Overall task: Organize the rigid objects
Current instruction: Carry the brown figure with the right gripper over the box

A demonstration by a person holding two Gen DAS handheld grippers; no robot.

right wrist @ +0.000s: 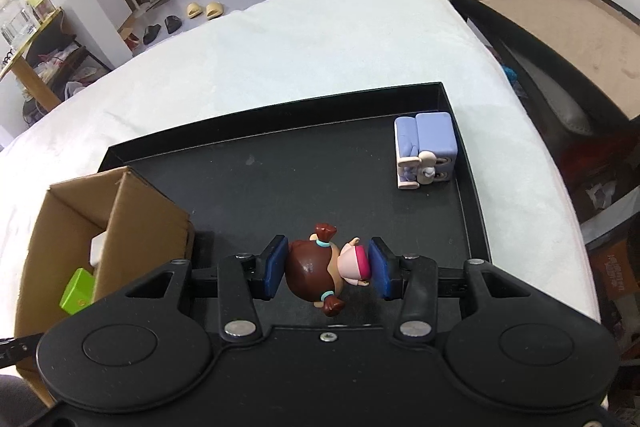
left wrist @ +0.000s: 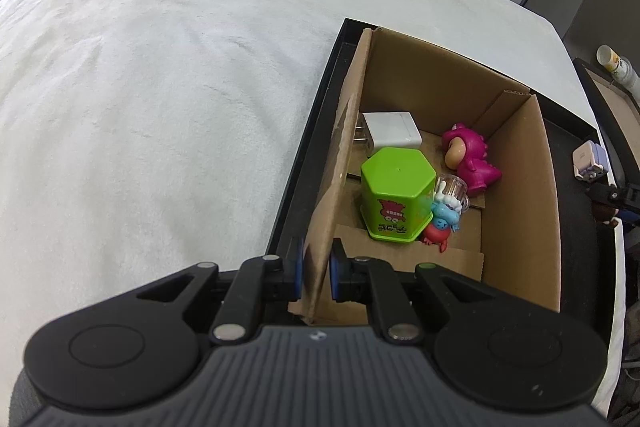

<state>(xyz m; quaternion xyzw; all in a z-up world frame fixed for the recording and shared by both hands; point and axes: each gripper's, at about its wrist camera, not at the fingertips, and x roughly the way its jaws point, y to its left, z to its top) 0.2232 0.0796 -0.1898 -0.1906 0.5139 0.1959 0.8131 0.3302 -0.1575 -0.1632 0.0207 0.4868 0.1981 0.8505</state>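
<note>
- Doll (right wrist: 326, 269), brown pigtails and pink outfit, lies crosswise between the blue pads of the right gripper (right wrist: 327, 269); head against the left pad, pink feet end toward the right pad.
- Long axis of the doll runs pad to pad, so the grip is end-on, head to foot. Jaws look closed on it at a middling width; contact at the foot end is hard to confirm.
- Doll sits over the floor of the black tray (right wrist: 280, 179), near its front edge.
- Cardboard box (right wrist: 80, 227) lies to the doll's left, touching or just beside the tray floor; open top faces up. Judged destination: the coming move turns on carrying the doll left and over the near wall.
- Box already holds a green tub (left wrist: 396, 193), white charger (left wrist: 394, 133), pink dinosaur figure (left wrist: 472, 159) and small figures beside the tub.
- Left gripper (left wrist: 316, 269) is pinched narrow on the box's side wall, steadying it.
- Purple sofa figure (right wrist: 426, 149) remains at the tray's far right corner, well apart from the doll.
</note>
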